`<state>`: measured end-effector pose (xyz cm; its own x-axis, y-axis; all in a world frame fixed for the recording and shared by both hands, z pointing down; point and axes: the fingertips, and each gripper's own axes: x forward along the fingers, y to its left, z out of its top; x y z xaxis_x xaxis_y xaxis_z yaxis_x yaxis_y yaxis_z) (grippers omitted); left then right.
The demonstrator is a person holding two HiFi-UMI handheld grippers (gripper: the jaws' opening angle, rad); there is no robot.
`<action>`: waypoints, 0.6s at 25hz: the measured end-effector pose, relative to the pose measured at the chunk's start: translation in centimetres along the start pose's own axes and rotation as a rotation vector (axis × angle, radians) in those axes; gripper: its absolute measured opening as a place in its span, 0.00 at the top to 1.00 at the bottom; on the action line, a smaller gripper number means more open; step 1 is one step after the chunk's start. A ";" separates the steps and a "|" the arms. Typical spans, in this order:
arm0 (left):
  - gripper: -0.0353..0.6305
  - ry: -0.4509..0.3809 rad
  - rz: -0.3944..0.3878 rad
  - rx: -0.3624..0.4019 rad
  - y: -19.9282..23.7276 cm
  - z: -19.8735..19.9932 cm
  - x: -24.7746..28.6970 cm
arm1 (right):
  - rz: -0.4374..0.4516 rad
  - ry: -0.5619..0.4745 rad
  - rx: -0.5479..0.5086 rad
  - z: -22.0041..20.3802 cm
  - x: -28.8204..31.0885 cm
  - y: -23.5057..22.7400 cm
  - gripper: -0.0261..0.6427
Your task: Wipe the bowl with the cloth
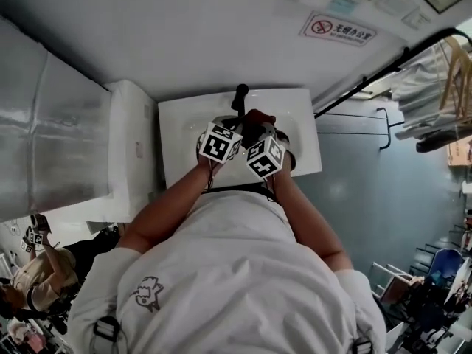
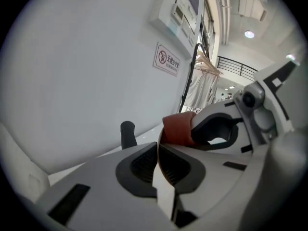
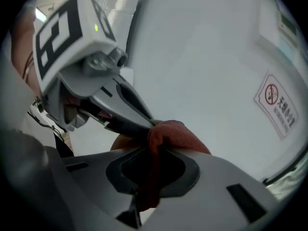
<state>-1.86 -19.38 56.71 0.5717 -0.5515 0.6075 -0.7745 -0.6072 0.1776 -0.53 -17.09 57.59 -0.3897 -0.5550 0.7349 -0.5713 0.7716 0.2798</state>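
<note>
At the far left of the head view stands a white cabinet (image 1: 129, 146), and just beside it is the white sink (image 1: 295, 124) with its black tap (image 1: 240, 94) at the back edge. Both tools are held close together above this sink.

The left claw (image 2: 158, 150) has its jaws together, with only a thin, curved brownish edge pinched between the pads. This looks like the rim of the bowl (image 3: 122, 143), which shows as a tan patch under that claw's tips in the right gripper view. Little of the bowl can be seen, so I cannot say how clean it is.

Just to the right, the right claw (image 3: 149, 153) is clamped on the red cloth (image 3: 171, 131). The cloth runs down between the pads and bunches up over the tips. The bunched end lies against the tips of the left claw, right at the bowl. Further right, on the wall, is a no-smoking sign (image 1: 338, 29).

As for progress, both things are picked up and brought together over the sink, so the fetching looks done. The wiping itself seems to be only at its start, or barely under way. Rubbing the cloth around the bowl's surface, and then setting both down, is probably still to come.
</note>
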 end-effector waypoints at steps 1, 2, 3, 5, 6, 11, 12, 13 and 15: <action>0.92 -0.018 0.001 0.013 -0.1 0.9 -0.5 | -0.018 0.007 -0.025 0.5 -0.1 -0.2 0.88; 0.91 -0.035 0.004 0.033 -0.1 1.7 -0.9 | -0.024 0.004 -0.042 1.0 -0.1 -0.3 0.88; 0.91 -0.053 0.007 0.053 0.0 2.5 -1.3 | -0.018 -0.003 -0.057 1.6 -0.2 -0.2 0.88; 0.91 -0.088 0.012 0.081 0.5 3.8 -2.0 | 0.023 -0.010 -0.095 2.6 -0.3 0.4 0.88; 0.91 -0.096 0.017 0.092 0.9 4.3 -2.2 | 0.053 -0.008 -0.117 2.9 -0.4 1.0 0.88; 0.91 -0.090 0.047 0.120 2.8 4.8 -2.8 | 0.076 0.028 -0.182 2.7 -1.2 2.3 0.88; 0.91 -0.086 0.049 0.114 3.1 4.7 -2.9 | 0.060 0.046 -0.182 2.2 -1.5 1.8 0.88; 0.91 -0.080 0.048 0.107 3.3 4.6 -3.0 | 0.042 0.064 -0.183 1.9 -1.8 1.2 0.88; 0.91 -0.067 0.038 0.098 3.4 4.3 -3.0 | -0.011 0.088 -0.195 1.7 -2.4 -0.4 0.88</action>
<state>-5.07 -22.21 52.17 0.5615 -0.6103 0.5589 -0.7678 -0.6360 0.0768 -0.61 -16.66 54.66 -0.3148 -0.5410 0.7799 -0.4212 0.8159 0.3960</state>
